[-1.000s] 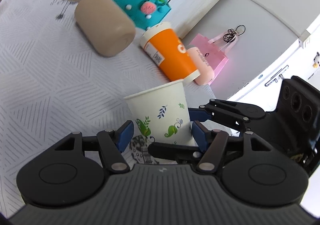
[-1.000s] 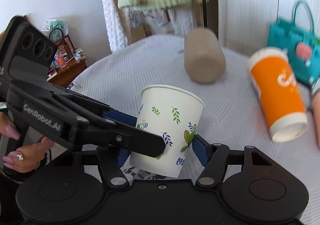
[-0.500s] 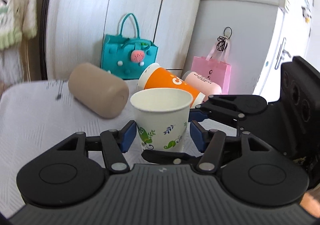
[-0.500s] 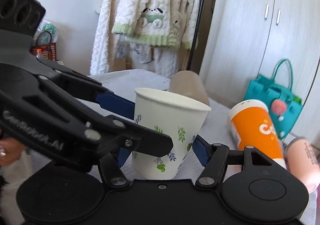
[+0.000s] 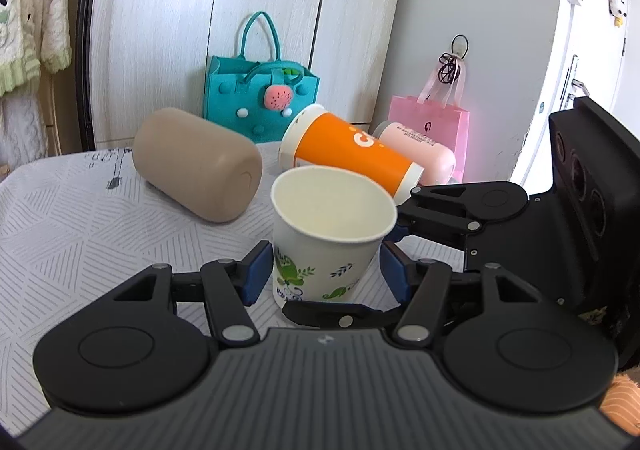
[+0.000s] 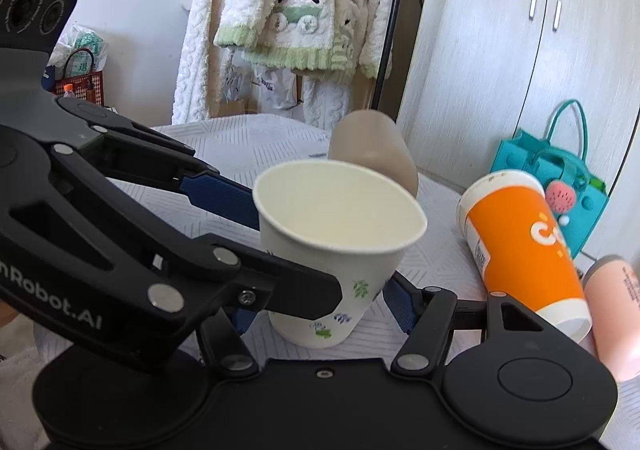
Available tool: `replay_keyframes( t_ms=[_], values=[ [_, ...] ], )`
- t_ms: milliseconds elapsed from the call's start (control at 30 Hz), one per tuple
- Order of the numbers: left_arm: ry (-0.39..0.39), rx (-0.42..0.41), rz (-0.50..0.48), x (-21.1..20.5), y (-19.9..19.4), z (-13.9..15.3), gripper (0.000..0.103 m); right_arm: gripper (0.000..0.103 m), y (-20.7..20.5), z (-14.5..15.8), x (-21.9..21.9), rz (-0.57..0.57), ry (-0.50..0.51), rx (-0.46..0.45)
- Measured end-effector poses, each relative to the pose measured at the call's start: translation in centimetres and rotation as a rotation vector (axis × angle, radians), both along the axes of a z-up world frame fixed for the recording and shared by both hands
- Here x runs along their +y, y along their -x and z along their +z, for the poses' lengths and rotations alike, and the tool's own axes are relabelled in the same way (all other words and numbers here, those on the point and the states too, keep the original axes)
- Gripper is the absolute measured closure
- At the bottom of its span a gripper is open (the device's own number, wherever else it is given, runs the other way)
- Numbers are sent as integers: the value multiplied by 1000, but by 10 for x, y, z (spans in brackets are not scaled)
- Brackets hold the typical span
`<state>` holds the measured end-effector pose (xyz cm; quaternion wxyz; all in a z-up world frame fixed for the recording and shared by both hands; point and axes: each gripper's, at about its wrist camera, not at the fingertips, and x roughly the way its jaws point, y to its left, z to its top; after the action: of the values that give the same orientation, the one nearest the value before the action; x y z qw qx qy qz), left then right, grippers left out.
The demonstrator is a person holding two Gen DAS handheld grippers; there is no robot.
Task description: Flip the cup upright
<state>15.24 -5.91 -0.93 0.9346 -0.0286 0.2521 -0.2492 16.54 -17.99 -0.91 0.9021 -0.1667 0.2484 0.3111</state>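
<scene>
The paper cup (image 5: 326, 234) stands mouth-up, both hand-held grippers (image 5: 326, 276) (image 6: 320, 306) spread around it; orange cup (image 5: 352, 154) lies at 1 o'clock.

The white leaf-print paper cup (image 5: 326, 238) stands mouth up on the patterned tablecloth (image 5: 72, 234) and is boxed in on both sides by the left gripper (image 5: 328, 276) and the right gripper (image 6: 320, 300), so little room is left beside it. The way over its open mouth is not blocked. Behind it, the path is closed by the lying tan cup (image 5: 196, 164), the tipped orange cup (image 5: 352, 154) and the pink cup (image 5: 420, 150). Farther back, the teal bag (image 5: 260, 98) and pink bag (image 5: 436, 122) stand against the wardrobe. To the left, bare cloth is seen, where a gripper could be passed.
</scene>
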Motion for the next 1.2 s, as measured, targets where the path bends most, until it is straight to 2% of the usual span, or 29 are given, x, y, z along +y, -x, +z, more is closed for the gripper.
replay_keyframes(
  t_ms=[367,733,833,933,1200],
  values=[
    [23,18,9,8,5,-2,43,28,11,1,-7,-12,-17,22],
    [51,16,8,14,32,9,41,25,43,14,-14,-56,-53,-16],
    [66,24,53,22,40,15,39,24,56,19,-17,-84,-84,-28],
    [74,10,98,31,52,24,39,23,78,23,-24,-113,-167,-49],
    [17,-41,190,37,82,45,34,19,123,43,-32,-171,-246,-146]
  ],
)
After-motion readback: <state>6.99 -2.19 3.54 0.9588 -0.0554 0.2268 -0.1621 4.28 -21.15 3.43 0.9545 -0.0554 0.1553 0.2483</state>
